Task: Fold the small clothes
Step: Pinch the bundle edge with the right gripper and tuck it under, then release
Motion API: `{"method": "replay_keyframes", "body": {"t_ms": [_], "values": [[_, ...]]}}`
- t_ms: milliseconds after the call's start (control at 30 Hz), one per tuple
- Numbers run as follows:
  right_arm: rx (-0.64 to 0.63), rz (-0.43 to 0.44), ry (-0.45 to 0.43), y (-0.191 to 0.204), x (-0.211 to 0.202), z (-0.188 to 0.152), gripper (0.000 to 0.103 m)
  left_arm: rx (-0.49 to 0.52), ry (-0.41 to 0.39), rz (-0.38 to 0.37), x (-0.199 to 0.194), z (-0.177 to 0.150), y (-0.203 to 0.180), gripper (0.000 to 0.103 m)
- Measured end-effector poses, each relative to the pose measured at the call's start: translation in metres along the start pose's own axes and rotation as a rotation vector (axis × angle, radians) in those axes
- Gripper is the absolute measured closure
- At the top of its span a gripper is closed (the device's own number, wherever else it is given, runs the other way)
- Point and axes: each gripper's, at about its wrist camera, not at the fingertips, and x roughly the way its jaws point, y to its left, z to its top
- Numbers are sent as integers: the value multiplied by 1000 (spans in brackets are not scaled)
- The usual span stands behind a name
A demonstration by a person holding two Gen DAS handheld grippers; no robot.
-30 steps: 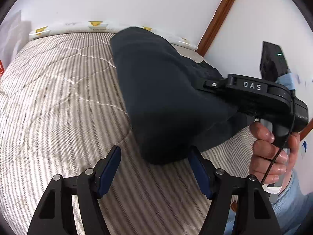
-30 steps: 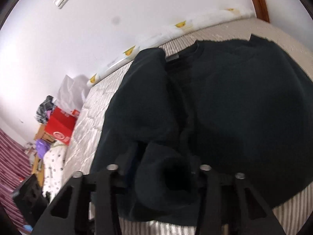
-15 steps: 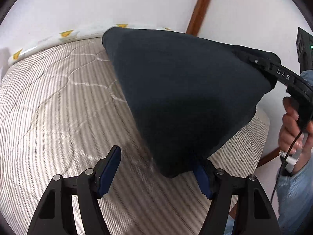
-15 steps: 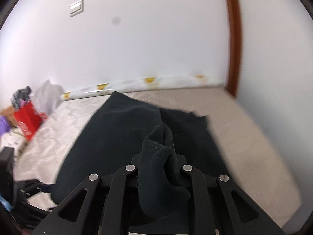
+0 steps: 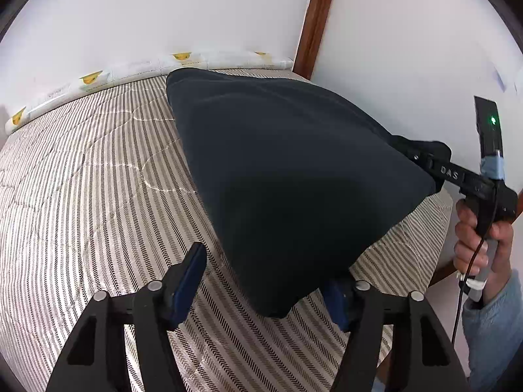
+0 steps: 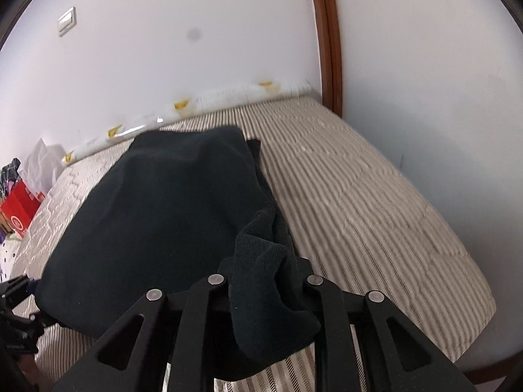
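A dark navy sweater lies on the striped bed, lifted at its near right corner into a tent shape. My left gripper is open, its blue pads either side of the sweater's near hanging corner. My right gripper is shut on the sweater's ribbed cuff and holds it above the bed. It also shows at the right of the left wrist view, with the sweater draped back from it.
White walls and a brown wooden post stand behind the bed. A rolled white sheet with yellow prints lies along the far edge. A red box and bags sit at the left beyond the bed. The bed's right half is bare.
My right gripper has lifted the cuff up and to the right, pulling the sweater into a taut tent. My left gripper has stayed open near the sweater's lower corner.
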Motion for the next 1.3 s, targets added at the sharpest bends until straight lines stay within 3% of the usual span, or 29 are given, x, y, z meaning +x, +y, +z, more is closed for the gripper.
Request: {"method": "replay_keyframes", "body": {"t_ms": [67, 100, 133, 300, 367, 400, 433, 533, 700, 1000, 1133, 1300], "values": [[17, -28, 1, -4, -5, -3, 67, -6, 2, -1, 0, 0, -2, 51], [33, -42, 10, -7, -6, -5, 52, -10, 5, -2, 0, 1, -1, 53], [51, -42, 22, -11, -7, -8, 44, -14, 4, -3, 0, 2, -1, 56], [150, 34, 146, -23, 14, -17, 33, -18, -28, 36, 1, 2, -4, 72], [186, 76, 163, -25, 24, -14, 33, -10, -56, 48, -4, 0, -3, 77], [187, 101, 164, -24, 26, -12, 43, -10, -66, 49, -6, -1, -3, 77], [174, 149, 152, -18, 26, -10, 69, -12, -75, 53, -8, -1, -1, 78], [67, 58, 104, 11, 24, -5, 80, -33, -90, 51, -13, -2, 7, 80], [50, 105, 106, 41, 34, 7, 82, -99, -104, 64, -27, -5, 44, 80], [-61, 226, 130, 142, 61, 18, 82, -221, -112, 172, -59, -20, 133, 81], [-112, 245, 127, 176, 65, 20, 82, -268, -95, 174, -62, -25, 158, 81], [-104, 291, 94, 162, 50, 25, 82, -249, -75, 183, -61, -31, 155, 79]]}}
